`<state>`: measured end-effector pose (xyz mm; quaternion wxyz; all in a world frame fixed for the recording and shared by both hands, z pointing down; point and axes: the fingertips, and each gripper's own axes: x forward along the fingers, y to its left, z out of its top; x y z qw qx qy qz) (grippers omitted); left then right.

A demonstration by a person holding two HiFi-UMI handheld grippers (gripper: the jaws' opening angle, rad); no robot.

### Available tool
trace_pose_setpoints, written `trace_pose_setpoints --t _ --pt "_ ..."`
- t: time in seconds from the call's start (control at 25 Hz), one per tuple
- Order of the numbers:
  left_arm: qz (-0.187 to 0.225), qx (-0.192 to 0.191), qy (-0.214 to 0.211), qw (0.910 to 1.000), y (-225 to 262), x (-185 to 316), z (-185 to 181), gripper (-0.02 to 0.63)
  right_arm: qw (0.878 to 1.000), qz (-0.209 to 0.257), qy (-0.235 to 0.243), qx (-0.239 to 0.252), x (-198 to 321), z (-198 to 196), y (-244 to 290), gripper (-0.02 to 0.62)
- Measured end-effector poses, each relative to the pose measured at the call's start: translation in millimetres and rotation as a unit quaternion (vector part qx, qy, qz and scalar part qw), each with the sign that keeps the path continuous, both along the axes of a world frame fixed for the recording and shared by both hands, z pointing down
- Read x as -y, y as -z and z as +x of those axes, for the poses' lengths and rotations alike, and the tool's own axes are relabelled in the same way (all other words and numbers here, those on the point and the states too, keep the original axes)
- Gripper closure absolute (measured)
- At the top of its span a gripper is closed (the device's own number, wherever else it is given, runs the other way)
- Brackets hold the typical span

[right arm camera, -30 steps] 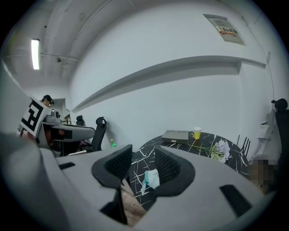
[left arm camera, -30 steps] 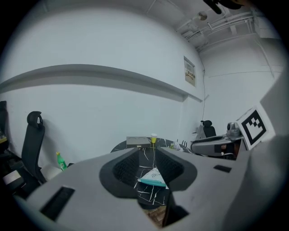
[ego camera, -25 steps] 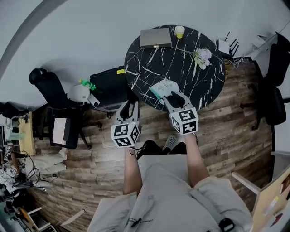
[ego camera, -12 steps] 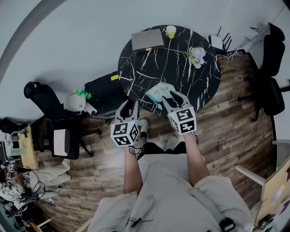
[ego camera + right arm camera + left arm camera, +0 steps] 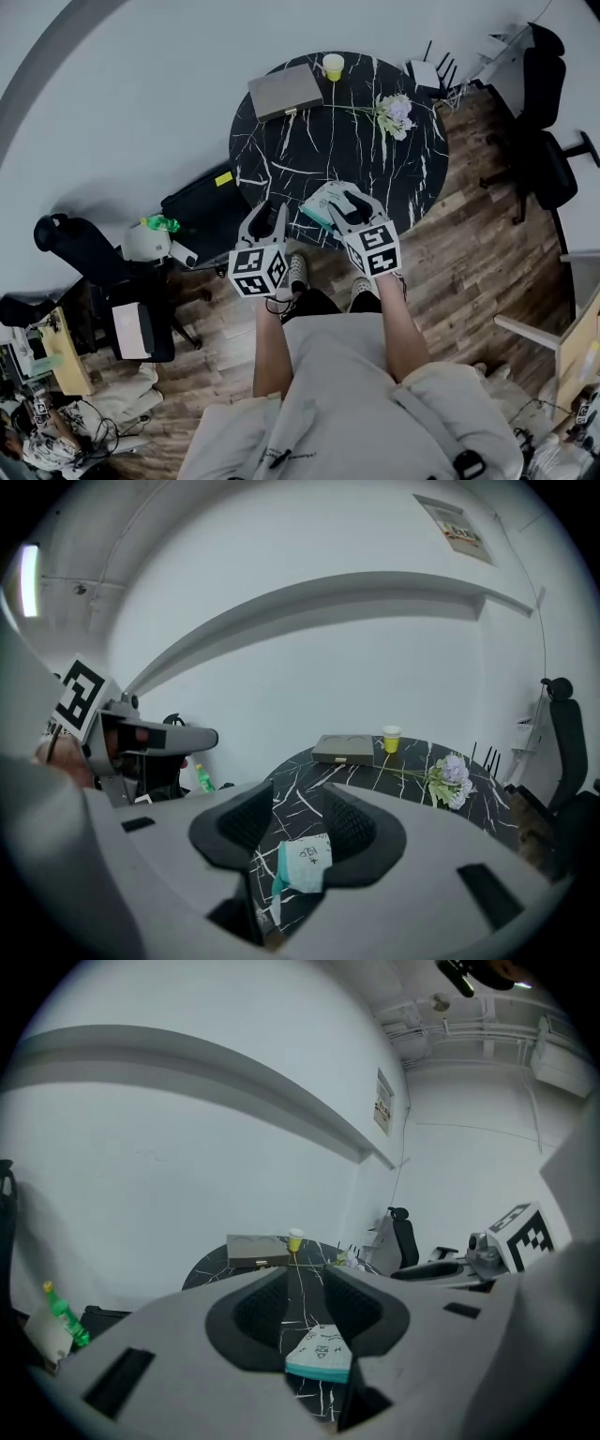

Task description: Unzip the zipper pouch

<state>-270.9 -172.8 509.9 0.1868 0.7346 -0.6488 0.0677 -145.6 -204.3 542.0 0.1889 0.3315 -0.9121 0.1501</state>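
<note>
Pouch point(image 5: 323, 197): lying at the bench's point(image 5: 309, 141) 6 o'clock edge.
Left tool point(image 5: 265, 214): jaws apart, empty.
Right tool point(image 5: 349, 201): jaws apart, near pouch.

Glossy black marble-look table point(image 5: 309, 150), soft printed cloth pouch point(image 5: 323, 197), matt wood-plank floor point(image 5: 469, 244), smooth matt white wall point(image 5: 141, 94)

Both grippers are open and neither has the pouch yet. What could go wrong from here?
1. The zipper pouch lies flat near the table's near edge; a push from the right gripper might slide it off.
2. The zipper pull cannot be made out, so the left gripper may pinch fabric instead.
</note>
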Motion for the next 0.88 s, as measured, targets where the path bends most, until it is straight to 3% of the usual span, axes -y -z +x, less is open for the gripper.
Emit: trace_pose_setpoints --t 0.24,0.44,0.6,0.88 --pt "-0.011 -0.009 -0.047 0.9988 -7.8 33.3 -32.9 0.479 0.999 -0.012 0.002 -0.053 7.2 -35.7 -27.2 0.428" --pt "-0.031 0.0 -0.093 0.9952 -24.1 52.8 -50.1 0.477 0.986 0.01 0.05 -0.156 7.0 -62.8 -65.5 0.428" --pt "-0.039 -0.013 -0.117 0.9923 -37.6 64.2 -57.2 0.479 0.963 0.028 0.105 -0.246 1.1 -83.2 -100.1 0.425" --pt "-0.054 -0.034 -0.167 0.9839 -58.1 68.9 -55.5 0.479 0.907 0.033 0.192 -0.372 -12.5 -100.0 -159.2 0.425"
